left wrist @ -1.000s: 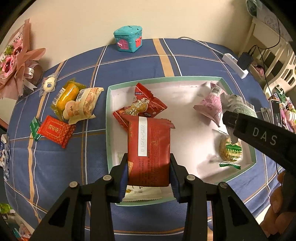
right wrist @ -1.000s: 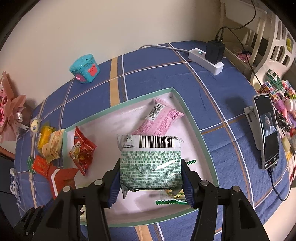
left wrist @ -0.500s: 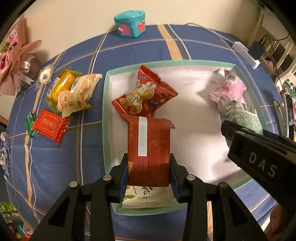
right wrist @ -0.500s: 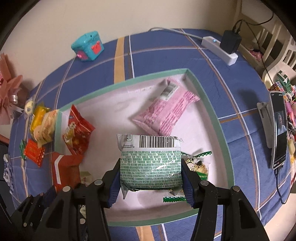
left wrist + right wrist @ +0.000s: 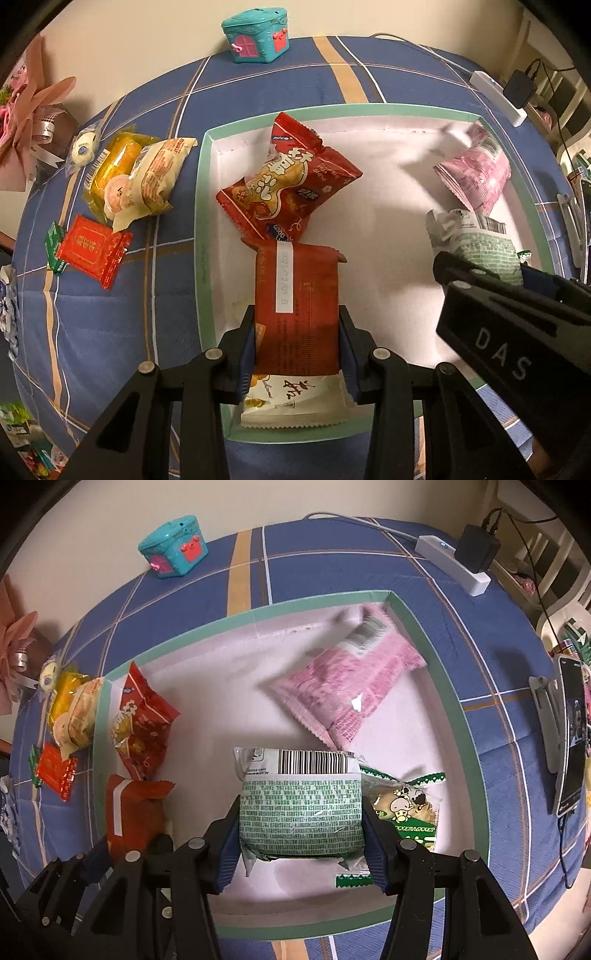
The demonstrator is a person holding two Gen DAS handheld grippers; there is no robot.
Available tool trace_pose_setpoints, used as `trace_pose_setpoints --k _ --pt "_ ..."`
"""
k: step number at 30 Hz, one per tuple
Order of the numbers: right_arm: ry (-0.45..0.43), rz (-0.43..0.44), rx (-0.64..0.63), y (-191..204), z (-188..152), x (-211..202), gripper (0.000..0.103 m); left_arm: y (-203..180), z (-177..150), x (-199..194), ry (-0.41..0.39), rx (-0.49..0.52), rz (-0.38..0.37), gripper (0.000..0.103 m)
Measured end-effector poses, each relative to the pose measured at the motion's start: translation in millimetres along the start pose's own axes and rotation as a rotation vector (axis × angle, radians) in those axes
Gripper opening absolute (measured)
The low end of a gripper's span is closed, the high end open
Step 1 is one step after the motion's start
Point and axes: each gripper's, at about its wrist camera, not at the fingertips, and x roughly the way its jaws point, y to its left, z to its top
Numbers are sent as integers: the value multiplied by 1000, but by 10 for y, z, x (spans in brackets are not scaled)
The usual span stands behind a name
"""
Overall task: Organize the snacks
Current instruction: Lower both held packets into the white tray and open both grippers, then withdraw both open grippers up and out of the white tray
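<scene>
A white tray with a green rim [image 5: 201,229] [image 5: 448,686] lies on the blue plaid cloth. My left gripper [image 5: 297,332] is shut on a dark red snack packet [image 5: 297,295], low over the tray's near left part, above a white packet [image 5: 295,404]. My right gripper [image 5: 301,819] is shut on a green-and-white packet [image 5: 301,805], low over the tray's near right part. In the tray lie a red snack bag [image 5: 291,184] [image 5: 142,723], a pink packet [image 5: 476,177] [image 5: 351,686] and a mushroom-print cookie packet [image 5: 406,812].
Left of the tray on the cloth lie a yellow packet [image 5: 114,166], a cream pastry packet [image 5: 155,181], a small red packet [image 5: 92,249] and a round candy [image 5: 84,149]. A teal toy house [image 5: 255,35] stands at the back. A power strip [image 5: 452,565] and a phone [image 5: 572,734] are at the right.
Both grippers have moved down and forward toward the tray with their packets still held. The tray and its contents now look larger and closer.
</scene>
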Motion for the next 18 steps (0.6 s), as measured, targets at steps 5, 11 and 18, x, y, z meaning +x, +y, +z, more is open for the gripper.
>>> trace_pose_setpoints --k 5,11,18 --pt "1 1 -10 13 -10 5 62 -10 0 -17 -1 10 -2 42" --pt "-5 -4 -18 59 8 6 63 -41 8 -43 2 7 -19 56" --pt "-50 1 -22 59 33 -156 64 -4 18 -203 -33 8 -38 57"
